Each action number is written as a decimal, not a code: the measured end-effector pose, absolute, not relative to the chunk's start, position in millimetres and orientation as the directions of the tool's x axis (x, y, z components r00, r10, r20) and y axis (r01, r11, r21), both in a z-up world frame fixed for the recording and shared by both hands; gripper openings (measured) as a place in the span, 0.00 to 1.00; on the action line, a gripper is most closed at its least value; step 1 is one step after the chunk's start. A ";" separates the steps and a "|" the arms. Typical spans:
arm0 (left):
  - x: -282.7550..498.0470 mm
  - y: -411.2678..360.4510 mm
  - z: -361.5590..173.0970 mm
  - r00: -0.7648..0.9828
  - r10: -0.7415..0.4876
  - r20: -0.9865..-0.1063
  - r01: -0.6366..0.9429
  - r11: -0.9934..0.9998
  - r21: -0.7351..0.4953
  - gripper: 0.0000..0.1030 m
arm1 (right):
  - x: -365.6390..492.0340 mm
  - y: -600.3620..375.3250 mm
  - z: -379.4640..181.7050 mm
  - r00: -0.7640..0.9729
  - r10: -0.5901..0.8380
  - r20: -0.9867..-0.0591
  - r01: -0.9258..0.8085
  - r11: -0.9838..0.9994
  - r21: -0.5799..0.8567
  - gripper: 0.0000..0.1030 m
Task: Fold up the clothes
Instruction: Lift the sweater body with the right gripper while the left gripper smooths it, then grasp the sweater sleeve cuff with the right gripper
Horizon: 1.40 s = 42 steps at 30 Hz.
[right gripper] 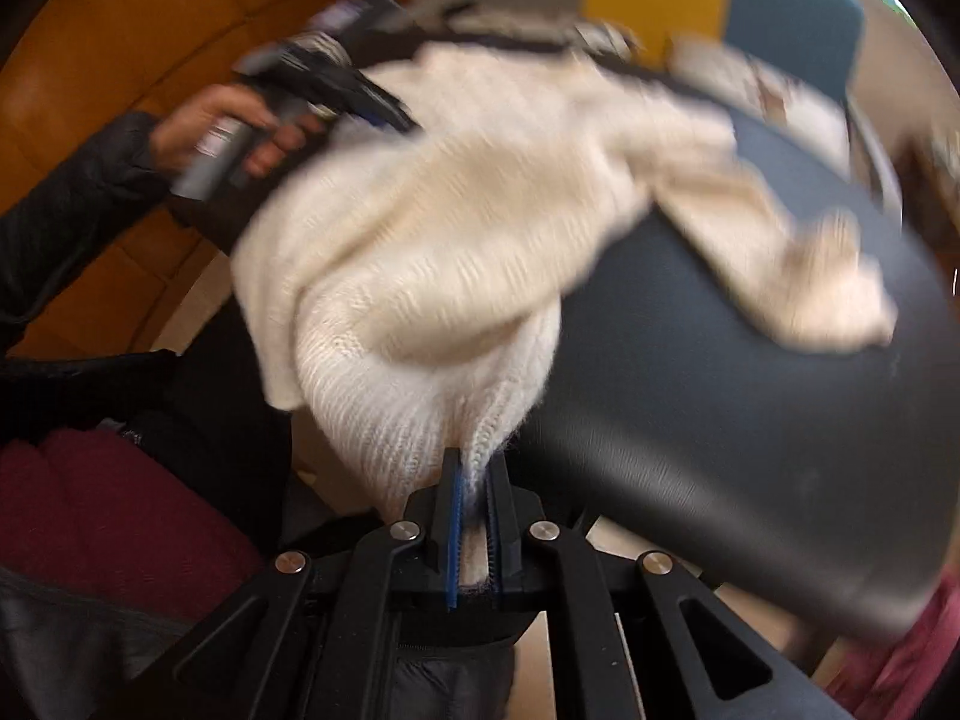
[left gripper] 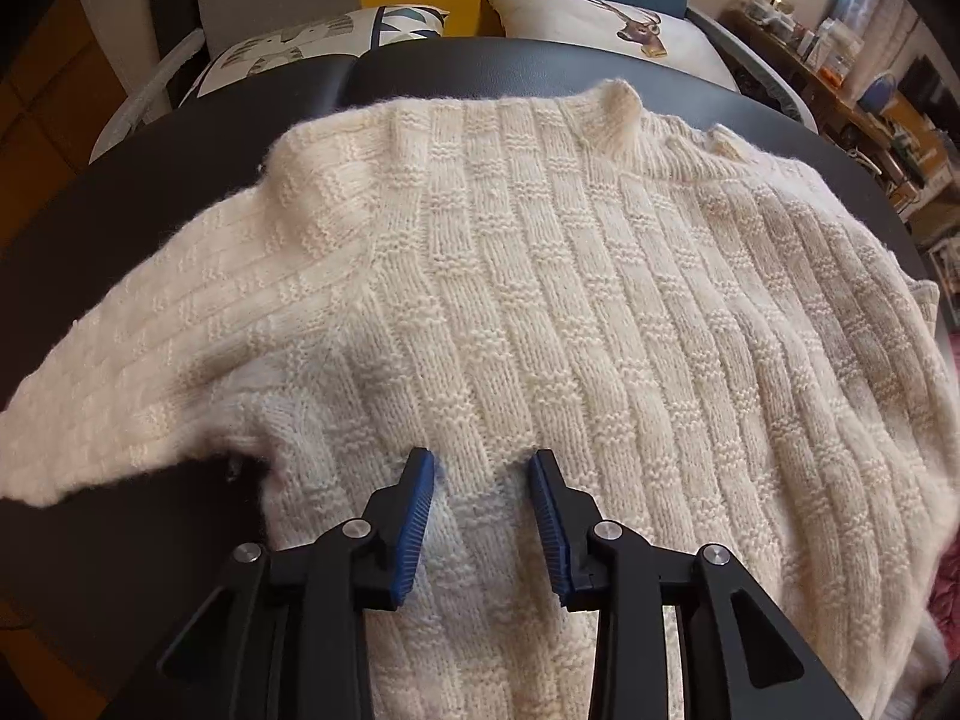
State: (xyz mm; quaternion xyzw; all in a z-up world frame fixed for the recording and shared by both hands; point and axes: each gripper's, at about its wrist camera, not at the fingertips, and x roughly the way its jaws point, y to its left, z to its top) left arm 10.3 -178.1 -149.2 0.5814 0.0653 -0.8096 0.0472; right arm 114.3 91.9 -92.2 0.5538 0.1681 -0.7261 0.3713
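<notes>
On dark surface (left gripper: 150,192) cream knit sweater (left gripper: 540,276) lies mostly spread (not folded); right gripper (right gripper: 474,516) pinches its edge, left gripper (left gripper: 480,480) jaws wide.

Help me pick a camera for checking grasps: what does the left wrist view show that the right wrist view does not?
Only the left wrist view shows the left gripper open over the sweater, plus two cushions behind the table.

Only the right wrist view, which is blurred, shows the right gripper shut on a bunched edge of the sweater, and the person's hand holding the other gripper's handle.

Both show the cream knit sweater lying on the dark table.
</notes>
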 end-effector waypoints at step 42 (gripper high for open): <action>-50.4 -142.0 -148.5 -0.354 0.108 -0.929 0.001 -0.993 -0.116 0.34 | -196.0 233.5 -172.0 -0.350 -0.064 -0.935 -0.041 -0.996 0.084 0.66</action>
